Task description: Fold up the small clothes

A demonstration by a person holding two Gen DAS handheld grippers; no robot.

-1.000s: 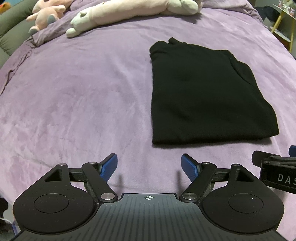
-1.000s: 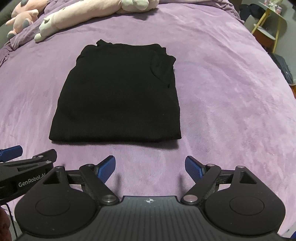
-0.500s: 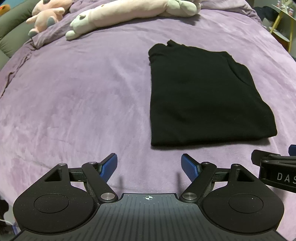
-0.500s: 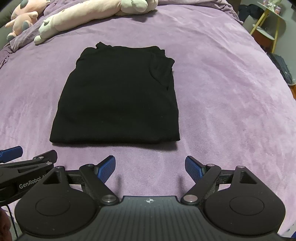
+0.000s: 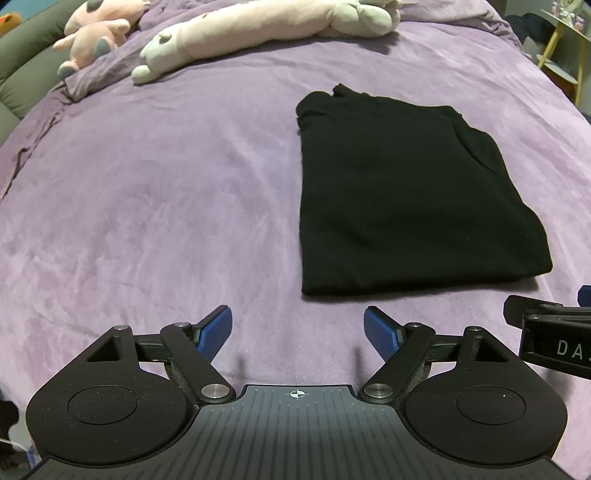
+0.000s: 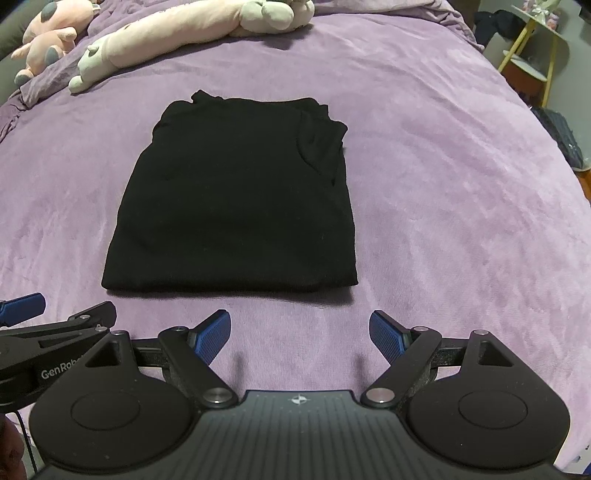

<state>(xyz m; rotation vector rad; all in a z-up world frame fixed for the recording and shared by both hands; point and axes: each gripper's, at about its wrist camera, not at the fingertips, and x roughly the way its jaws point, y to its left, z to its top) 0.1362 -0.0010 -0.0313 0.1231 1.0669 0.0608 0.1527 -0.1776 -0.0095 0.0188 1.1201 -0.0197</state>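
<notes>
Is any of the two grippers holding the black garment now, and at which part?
Nothing is held. The left gripper and right gripper are open, short of the folded black garment.

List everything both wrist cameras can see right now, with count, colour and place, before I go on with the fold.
Folded garment: one, black, flat on the bed just ahead of both grippers, touched by neither.
Bedspread: one, purple, covering the whole bed under everything.
Long plush toy: one, pale pink with grey-green ends, lying along the far edge of the bed.
Small plush toy: one, pink with grey patches, far left corner.
Side table: one, yellow legs, off the bed at far right; what stands on it is too small to tell.
Dark bundle: one, dark blue, off the bed's right edge; unclear what it is.
Left gripper: black with blue pads, jaws opening, nothing between them.
Right gripper: black with blue pads, open, empty.
</notes>
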